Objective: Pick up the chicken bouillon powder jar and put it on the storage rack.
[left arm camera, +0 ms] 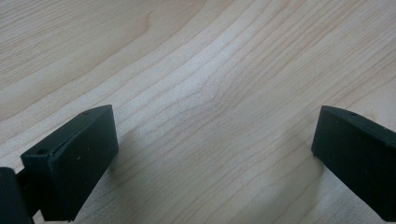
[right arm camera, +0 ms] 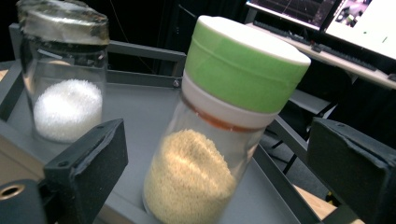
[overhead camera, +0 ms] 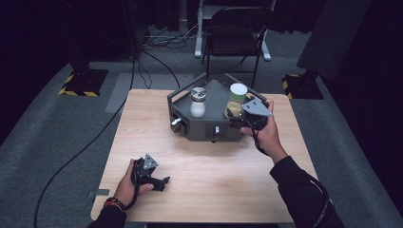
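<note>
Wood-grain table (overhead camera: 204, 190), dark carpeted room

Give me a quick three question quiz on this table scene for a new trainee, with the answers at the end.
1. True or false: the right gripper is already clamped on the green-lidded jar.
2. What lies between the left gripper jaws?
3. Which jar holds white grains: A, the green-lidded jar, or B, the metal-lidded jar?

Key:
1. False; the jaws stand open either side, apart from it.
2. Bare wooden table.
3. B; both stand on the grey tray.
</note>
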`<state>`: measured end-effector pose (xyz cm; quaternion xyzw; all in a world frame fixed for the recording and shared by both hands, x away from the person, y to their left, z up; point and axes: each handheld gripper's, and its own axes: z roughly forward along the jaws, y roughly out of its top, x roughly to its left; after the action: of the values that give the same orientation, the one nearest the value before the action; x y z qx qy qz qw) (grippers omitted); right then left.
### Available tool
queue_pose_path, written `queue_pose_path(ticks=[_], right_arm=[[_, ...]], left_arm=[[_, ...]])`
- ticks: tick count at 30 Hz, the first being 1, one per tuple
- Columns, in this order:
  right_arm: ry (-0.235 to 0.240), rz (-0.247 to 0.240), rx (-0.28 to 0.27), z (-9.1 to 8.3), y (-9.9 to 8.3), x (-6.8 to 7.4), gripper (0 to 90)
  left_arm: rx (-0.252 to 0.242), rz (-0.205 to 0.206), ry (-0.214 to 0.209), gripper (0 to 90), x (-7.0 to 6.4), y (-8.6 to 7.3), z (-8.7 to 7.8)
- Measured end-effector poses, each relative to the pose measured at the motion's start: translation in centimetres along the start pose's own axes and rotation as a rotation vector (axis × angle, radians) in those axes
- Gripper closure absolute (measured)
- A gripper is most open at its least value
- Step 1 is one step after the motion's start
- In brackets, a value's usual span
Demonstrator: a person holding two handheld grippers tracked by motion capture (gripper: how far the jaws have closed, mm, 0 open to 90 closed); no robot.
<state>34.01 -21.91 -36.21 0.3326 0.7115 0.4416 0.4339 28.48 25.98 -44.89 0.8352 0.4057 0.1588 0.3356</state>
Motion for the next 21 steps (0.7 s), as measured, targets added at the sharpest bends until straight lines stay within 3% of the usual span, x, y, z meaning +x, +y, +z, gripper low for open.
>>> queue_pose_path(ticks=[21], right_arm=[[0.060,-0.084,-0.021,-3.0,-3.8,0.7,5.0]], left_arm=[[0.000,0.000,0.000,0.0,0.0,0.0,0.0]])
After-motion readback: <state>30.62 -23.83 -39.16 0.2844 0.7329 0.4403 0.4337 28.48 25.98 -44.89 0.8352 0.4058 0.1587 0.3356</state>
